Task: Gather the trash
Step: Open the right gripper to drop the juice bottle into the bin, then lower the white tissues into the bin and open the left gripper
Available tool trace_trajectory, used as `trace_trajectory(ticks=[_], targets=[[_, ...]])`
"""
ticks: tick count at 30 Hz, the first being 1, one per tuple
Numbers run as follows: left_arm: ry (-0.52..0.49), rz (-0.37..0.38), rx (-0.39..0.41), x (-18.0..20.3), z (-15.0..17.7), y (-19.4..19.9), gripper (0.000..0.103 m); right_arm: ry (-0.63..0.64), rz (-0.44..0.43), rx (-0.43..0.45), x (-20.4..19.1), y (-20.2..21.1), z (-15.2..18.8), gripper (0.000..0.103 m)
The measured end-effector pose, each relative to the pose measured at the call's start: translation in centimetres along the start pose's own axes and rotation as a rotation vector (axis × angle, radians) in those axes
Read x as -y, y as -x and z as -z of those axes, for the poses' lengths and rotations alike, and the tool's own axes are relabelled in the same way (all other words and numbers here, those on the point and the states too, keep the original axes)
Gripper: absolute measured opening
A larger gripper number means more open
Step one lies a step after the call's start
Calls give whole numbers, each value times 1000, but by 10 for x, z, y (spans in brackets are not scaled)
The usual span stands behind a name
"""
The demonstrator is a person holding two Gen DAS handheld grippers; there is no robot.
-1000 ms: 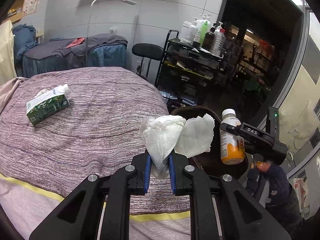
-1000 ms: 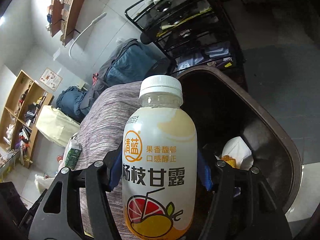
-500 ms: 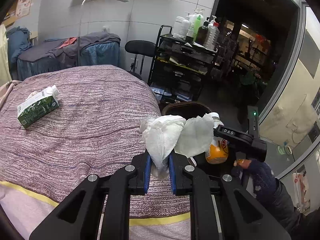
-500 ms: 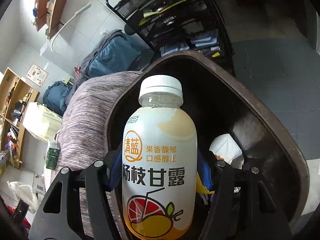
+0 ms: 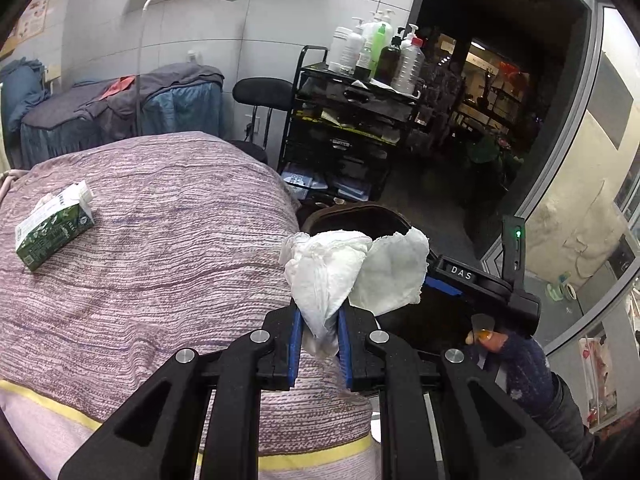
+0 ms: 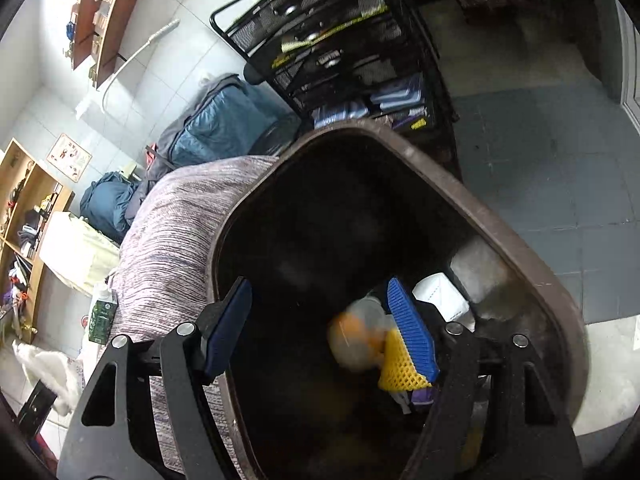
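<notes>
Two jaws: my left gripper (image 5: 318, 334) clenches crumpled white tissue (image 5: 340, 276), dark brown bin (image 5: 360, 216) just right; right gripper (image 6: 320, 330) released.

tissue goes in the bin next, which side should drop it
Left. The left hand-held gripper is shut on the tissue, with the bin just ahead beside the bed. The right hand-held gripper is open over the bin, with a blurred bottle inside the bin.
</notes>
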State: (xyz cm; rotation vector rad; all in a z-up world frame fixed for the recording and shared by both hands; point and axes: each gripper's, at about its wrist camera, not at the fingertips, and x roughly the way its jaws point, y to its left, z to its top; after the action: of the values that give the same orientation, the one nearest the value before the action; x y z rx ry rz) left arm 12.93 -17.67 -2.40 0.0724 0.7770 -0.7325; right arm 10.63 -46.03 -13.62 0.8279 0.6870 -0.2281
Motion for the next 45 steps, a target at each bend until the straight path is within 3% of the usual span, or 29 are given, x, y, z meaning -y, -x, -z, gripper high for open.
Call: trace_trajectory(ticks=[16, 37, 41, 45], targets=[[-77, 82, -80, 44, -20, -47, 15, -22, 39, 142, 16, 58, -2, 72], [-130, 67, -207, 70, -23, -110, 15, -77, 91, 154, 51, 76, 8, 73], [-138, 62, -208, 73, -24, -114, 24, -81, 96, 150, 53, 75, 10, 76], [-158, 49, -185, 75, -24, -111, 59, -80, 103, 150, 53, 75, 10, 77]])
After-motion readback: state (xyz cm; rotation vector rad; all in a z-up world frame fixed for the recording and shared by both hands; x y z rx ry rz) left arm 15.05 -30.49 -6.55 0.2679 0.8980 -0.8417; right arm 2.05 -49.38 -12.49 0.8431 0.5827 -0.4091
